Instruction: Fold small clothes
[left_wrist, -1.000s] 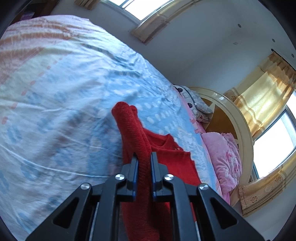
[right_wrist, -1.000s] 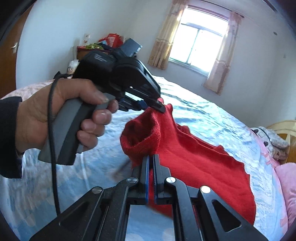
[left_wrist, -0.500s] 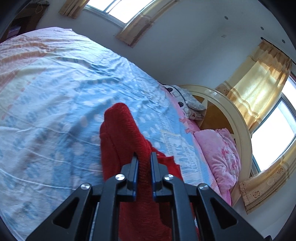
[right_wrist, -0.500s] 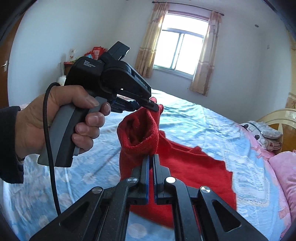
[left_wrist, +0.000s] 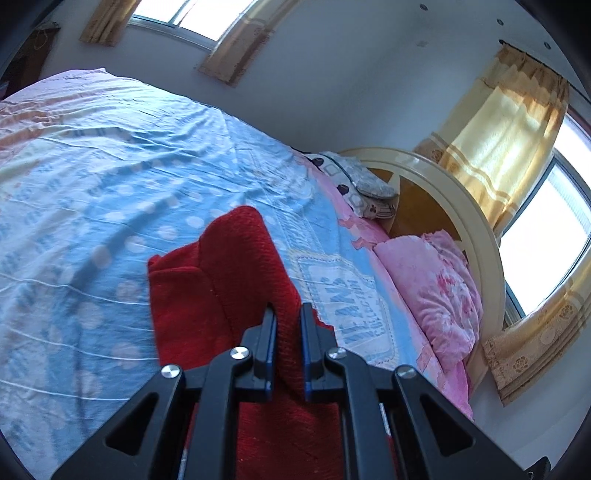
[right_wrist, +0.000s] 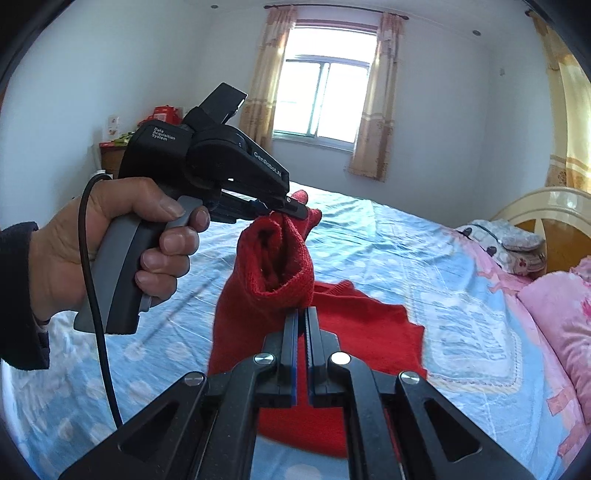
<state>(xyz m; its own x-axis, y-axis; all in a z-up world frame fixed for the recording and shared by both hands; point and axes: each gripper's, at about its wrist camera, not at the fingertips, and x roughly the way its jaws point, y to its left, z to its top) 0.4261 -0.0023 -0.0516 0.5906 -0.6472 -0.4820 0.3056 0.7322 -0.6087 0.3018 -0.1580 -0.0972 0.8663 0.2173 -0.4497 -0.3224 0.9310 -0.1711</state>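
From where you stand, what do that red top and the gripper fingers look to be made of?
Red top: a soft knit, perhaps wool or acrylic; ribbed rows and fuzzy edges show. Right gripper fingers: matt black, hard, probably plastic or coated metal, with blue pad edges and shiny silver screws.

Blue bedsheet (left_wrist: 110, 192) lies open leftward; pink pillow (left_wrist: 436, 288) and headboard (left_wrist: 476, 218) block the right

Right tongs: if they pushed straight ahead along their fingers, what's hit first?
Probably the left tongs, clamped on the same red knit garment just ahead. Past them lies the blue bedspread. Depth is hard to judge through the fisheye.
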